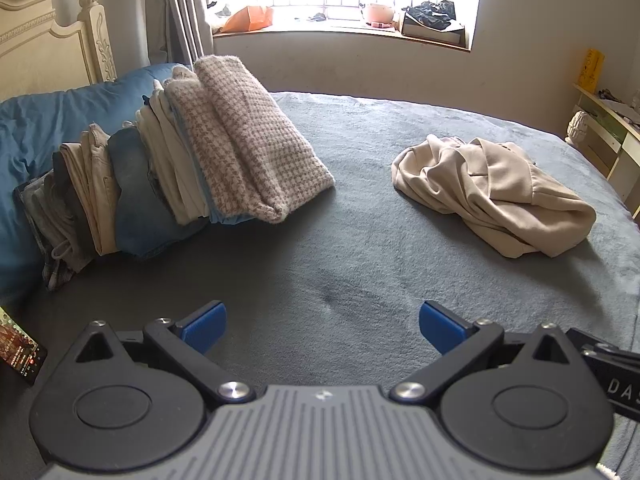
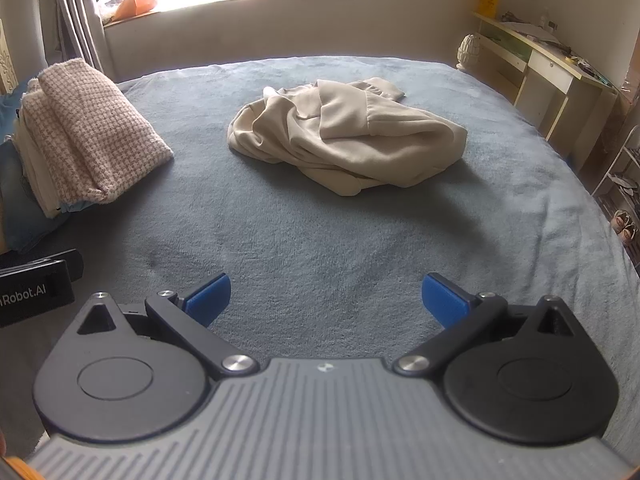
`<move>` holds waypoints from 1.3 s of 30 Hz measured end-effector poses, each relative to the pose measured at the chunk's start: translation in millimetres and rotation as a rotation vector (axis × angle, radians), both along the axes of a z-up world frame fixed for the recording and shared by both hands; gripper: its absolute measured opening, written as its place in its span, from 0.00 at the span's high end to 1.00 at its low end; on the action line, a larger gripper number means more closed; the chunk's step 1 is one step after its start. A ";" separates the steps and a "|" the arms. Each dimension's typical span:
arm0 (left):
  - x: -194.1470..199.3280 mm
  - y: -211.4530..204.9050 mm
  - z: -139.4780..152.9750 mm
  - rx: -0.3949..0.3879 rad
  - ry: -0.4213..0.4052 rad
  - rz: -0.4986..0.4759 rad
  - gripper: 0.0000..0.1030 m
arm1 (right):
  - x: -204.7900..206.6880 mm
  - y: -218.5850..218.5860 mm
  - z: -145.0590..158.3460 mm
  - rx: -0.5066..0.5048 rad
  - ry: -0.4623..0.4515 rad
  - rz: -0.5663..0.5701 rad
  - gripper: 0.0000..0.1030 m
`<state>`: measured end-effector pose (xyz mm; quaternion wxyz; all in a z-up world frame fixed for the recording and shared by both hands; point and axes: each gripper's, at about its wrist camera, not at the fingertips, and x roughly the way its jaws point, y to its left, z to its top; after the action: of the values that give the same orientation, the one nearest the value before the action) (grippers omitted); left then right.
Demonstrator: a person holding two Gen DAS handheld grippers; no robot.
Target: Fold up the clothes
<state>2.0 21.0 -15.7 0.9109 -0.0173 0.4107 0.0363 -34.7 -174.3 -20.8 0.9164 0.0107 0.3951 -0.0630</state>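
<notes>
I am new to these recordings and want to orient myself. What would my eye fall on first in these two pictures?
Most likely the crumpled beige garment, lying alone and unfolded on the grey blanket ahead of both grippers. Next comes the leaning stack of folded clothes at the left, topped by a houndstooth knit, resting against a blue duvet. In front, the left gripper and right gripper are both open and hold nothing.

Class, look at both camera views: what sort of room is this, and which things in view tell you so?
Most likely a bedroom. A wide bed under a grey blanket fills both views, a carved cream headboard stands at its end, and a stack of folded clothes lies on it.
</notes>
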 end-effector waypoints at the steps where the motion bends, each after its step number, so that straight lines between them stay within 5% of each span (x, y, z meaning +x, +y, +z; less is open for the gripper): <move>1: 0.1 -0.4 -0.4 0.001 0.001 0.000 0.00 | 0.3 -0.1 -0.3 -0.001 -0.001 -0.001 0.01; 24: 37.6 -17.9 -17.9 0.019 0.011 -0.015 0.00 | 41.4 -9.5 -12.6 0.013 0.022 0.002 0.01; 34: 84.2 -43.1 -41.0 0.029 -0.030 -0.093 0.00 | 78.1 -36.3 -35.0 0.124 0.013 -0.008 0.01; 39: 121.1 -64.2 -59.5 0.020 -0.057 -0.158 0.00 | 108.8 -69.2 -41.8 0.099 -0.064 0.000 0.01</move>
<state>123.1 -43.1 -75.2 0.9222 0.0233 0.3846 -0.0320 74.1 -243.5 -62.6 0.9270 0.0581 0.3681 -0.0427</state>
